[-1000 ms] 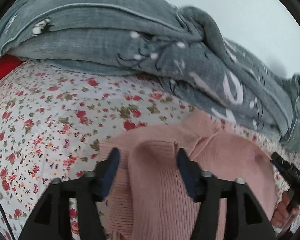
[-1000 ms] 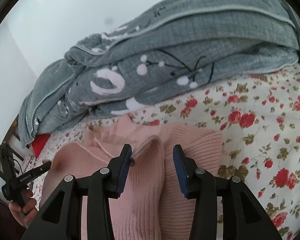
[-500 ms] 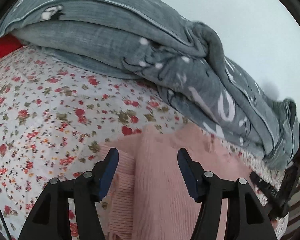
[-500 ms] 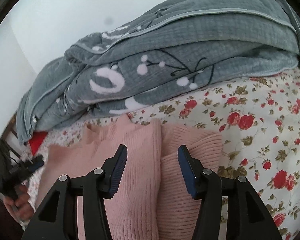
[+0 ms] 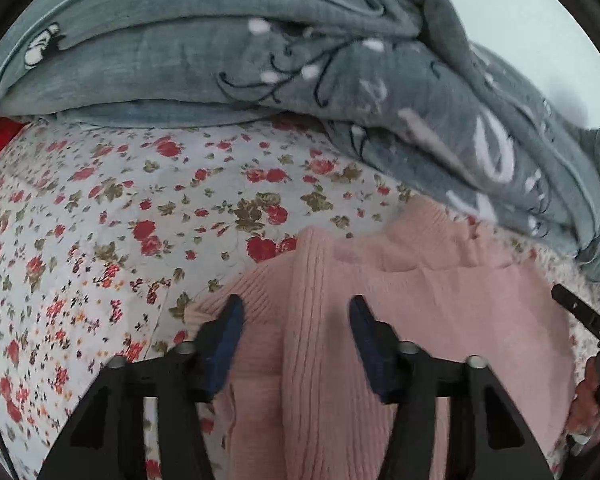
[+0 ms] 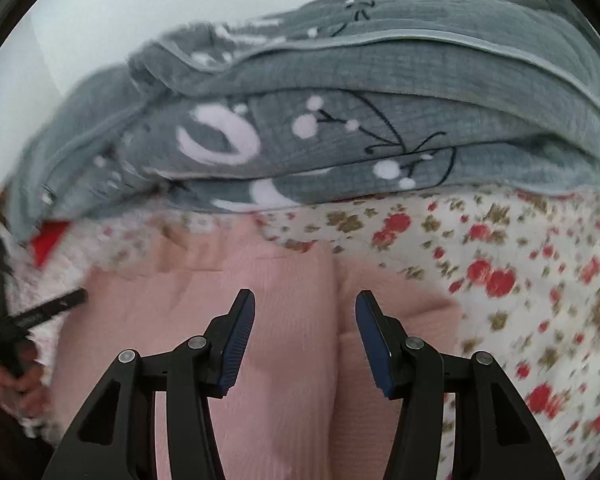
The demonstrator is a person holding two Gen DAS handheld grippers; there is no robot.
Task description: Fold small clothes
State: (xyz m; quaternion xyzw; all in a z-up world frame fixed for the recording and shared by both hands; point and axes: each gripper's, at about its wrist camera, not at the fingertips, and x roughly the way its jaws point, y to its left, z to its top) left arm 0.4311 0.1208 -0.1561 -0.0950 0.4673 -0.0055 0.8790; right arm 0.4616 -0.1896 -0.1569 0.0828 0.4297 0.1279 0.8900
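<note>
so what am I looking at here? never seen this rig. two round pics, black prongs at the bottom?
No robot: a person holds a hand gripper in each hand, each with a fisheye camera looking along its jaws. One picture is from the left gripper, the other from the right gripper. A pink sweater lies on a flowered sheet, with a grey blanket bunched behind. The left jaws have just been closing, with a ridge of the sweater between them but not pinched. Both grippers are open and hold nothing.

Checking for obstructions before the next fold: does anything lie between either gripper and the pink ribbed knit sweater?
Nothing visible does. The pink ribbed knit sweater lies directly beneath the left gripper and right gripper; the grey quilted blanket sits behind it.
</note>
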